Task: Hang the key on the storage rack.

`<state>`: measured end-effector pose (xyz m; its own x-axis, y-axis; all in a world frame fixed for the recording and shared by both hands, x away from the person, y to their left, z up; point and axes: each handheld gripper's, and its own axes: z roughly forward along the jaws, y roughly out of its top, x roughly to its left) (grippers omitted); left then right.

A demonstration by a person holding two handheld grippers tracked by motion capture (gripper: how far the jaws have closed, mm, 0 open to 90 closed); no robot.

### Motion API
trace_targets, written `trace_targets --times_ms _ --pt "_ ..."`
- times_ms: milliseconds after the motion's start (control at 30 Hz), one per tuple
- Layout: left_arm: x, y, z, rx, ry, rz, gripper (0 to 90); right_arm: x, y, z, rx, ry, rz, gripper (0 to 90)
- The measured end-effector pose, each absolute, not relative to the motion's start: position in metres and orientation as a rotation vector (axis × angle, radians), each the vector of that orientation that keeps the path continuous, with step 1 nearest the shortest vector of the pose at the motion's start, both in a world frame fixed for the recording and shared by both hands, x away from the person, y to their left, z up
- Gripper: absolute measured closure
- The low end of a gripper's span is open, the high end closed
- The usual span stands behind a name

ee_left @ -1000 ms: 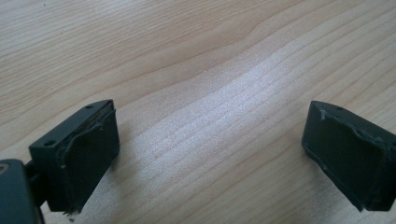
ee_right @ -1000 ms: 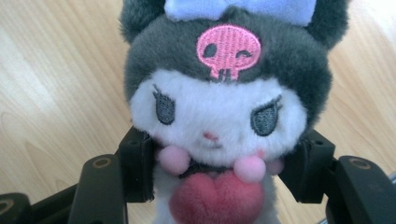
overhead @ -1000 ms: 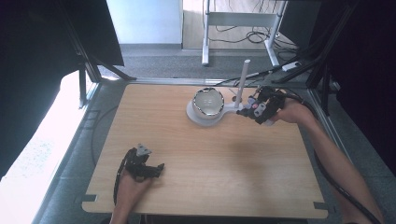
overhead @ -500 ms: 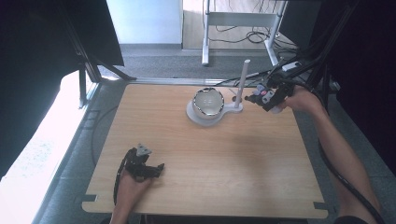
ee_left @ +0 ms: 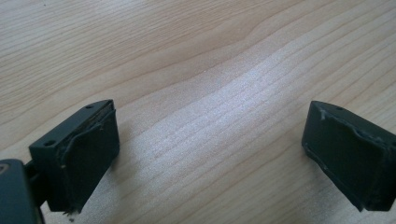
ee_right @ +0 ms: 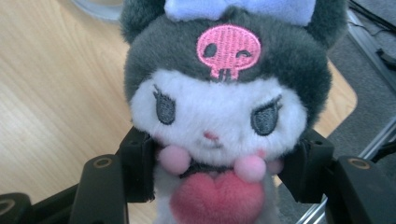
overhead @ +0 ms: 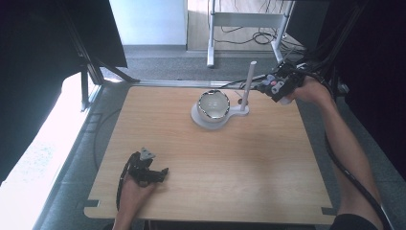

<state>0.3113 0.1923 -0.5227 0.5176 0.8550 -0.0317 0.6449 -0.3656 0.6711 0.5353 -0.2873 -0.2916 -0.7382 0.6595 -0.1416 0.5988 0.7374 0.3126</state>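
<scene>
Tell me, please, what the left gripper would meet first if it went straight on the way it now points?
Probably the wooden table itself. In its own view the left gripper has its jaws open, angled down at bare wood, with nothing between or ahead of them. How soon they would touch is unclear.

I see a white stand [overhead: 213,117] on the far part of the wooden table [overhead: 210,158]. A shiny bowl [overhead: 214,105] sits on this stand, and a thin white post [overhead: 247,86] rises just beside the bowl.
</scene>
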Motion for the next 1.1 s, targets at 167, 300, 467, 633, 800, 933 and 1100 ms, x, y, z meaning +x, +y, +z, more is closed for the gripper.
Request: trace_targets --times_ms 167,300,467,633,800,933,1100 --pt "0.311 0.192 -0.523 2.128 1.217 0.430 4.1 0.544 -0.288 -0.284 1.015 2.669 0.372 38.3" --pt "0.311 0.192 -0.523 2.128 1.217 0.430 4.1 0.551 -0.287 -0.280 1.028 2.648 0.376 38.3" --pt "0.311 0.192 -0.523 2.128 1.217 0.430 4.1 0.557 -0.287 -0.274 1.038 2.628 0.387 38.3" --pt "0.311 0.192 -0.523 2.128 1.217 0.430 4.1 0.562 -0.285 -0.273 1.052 2.615 0.395 38.3" --pt "0.311 0.192 -0.523 2.128 1.217 0.431 4.1 0.562 -0.276 -0.271 1.031 2.621 0.415 38.3" --pt "0.311 0.192 -0.523 2.128 1.217 0.431 4.1 0.560 -0.268 -0.271 1.014 2.635 0.420 38.3" --pt "0.311 0.192 -0.523 2.128 1.217 0.431 4.0 0.557 -0.259 -0.276 1.000 2.662 0.420 38.3"
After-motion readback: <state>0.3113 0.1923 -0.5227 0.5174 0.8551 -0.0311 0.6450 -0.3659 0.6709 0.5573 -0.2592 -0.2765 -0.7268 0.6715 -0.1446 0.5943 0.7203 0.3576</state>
